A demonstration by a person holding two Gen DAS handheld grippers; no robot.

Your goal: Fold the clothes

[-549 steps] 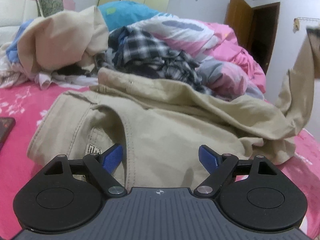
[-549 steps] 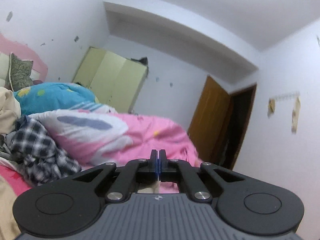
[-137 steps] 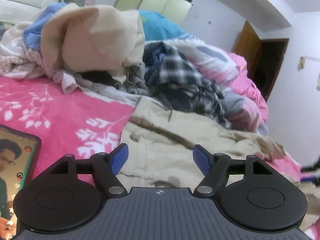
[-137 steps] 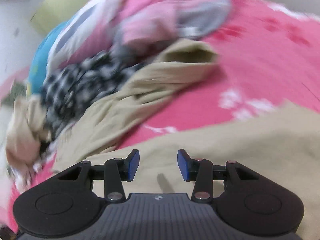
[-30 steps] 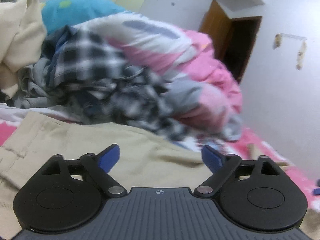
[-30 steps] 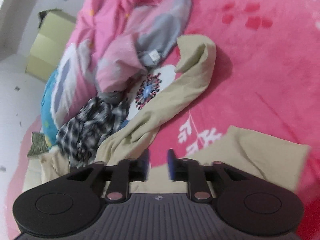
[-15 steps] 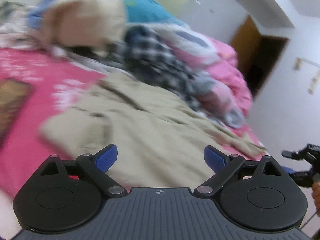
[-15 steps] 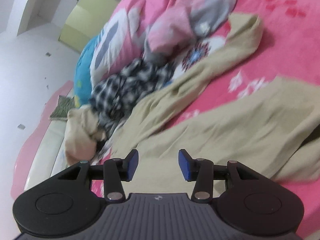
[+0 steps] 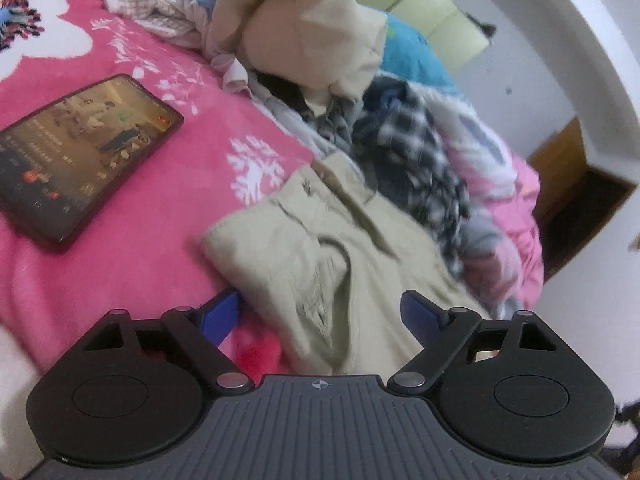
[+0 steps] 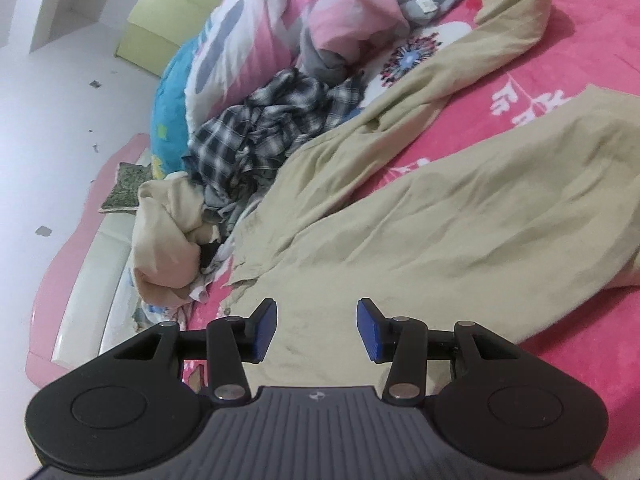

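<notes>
left tool [image 9: 320, 314] narrowing, phone [image 9: 76, 156] reappeared

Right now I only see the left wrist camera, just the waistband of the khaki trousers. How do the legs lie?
Observer: The khaki trousers have both legs spread in a V, pink bedspread showing between them.
Operator: Is the far leg flat?
Observer: No, its end is bent over beside the pink quilt.
Operator: And the right gripper?
Observer: The right gripper is open above the near leg; its jaws have just been opening, gripping nothing.
</notes>
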